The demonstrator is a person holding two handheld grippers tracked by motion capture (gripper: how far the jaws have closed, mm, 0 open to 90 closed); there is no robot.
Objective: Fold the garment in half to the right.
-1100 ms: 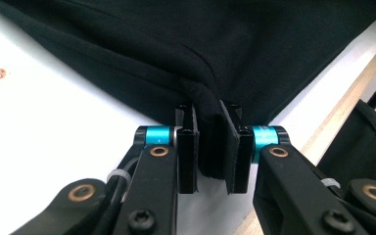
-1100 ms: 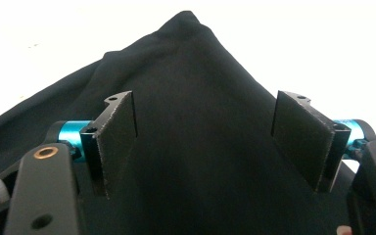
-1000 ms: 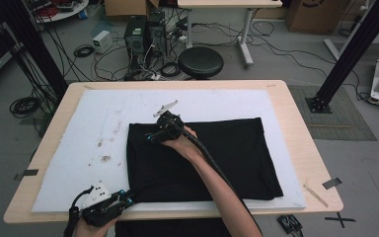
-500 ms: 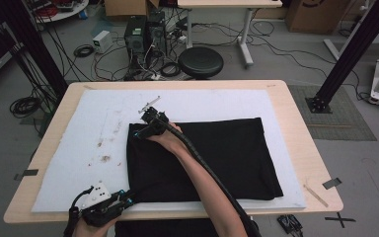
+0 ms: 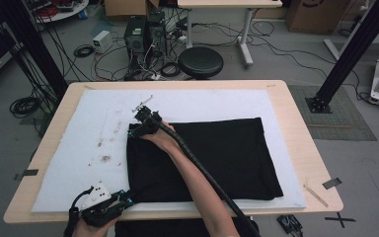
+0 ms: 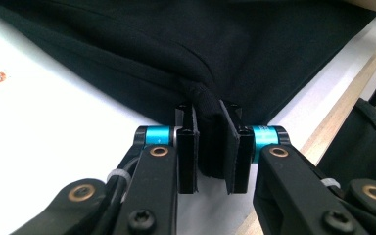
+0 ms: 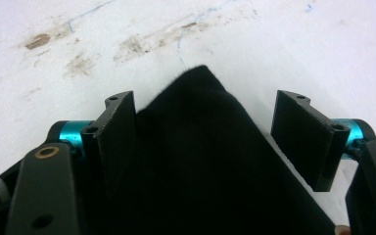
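A black cloth (image 5: 212,153) lies flat on the white mat (image 5: 79,143). My left gripper (image 5: 126,198) sits at the table's near left edge, shut on the cloth's near left corner. In the left gripper view its jaws (image 6: 207,107) pinch a bunched fold of the cloth (image 6: 127,44). My right gripper (image 5: 137,129) rests at the cloth's far left corner, reached by a forearm across the cloth. In the right gripper view it stands open (image 7: 205,98), with the pointed cloth corner (image 7: 200,147) lying between the pads; the left pad brushes it, the right pad is apart.
Brown stains (image 5: 103,158) mark the mat left of the cloth. The wooden table (image 5: 306,148) borders the mat on all sides. A black stool (image 5: 201,61), boxes and cables stand on the floor behind. The right gripper's cable (image 5: 202,168) runs along the forearm.
My right gripper has slid left along the cloth's far edge to its far left corner. The left gripper has kept still, holding its corner.
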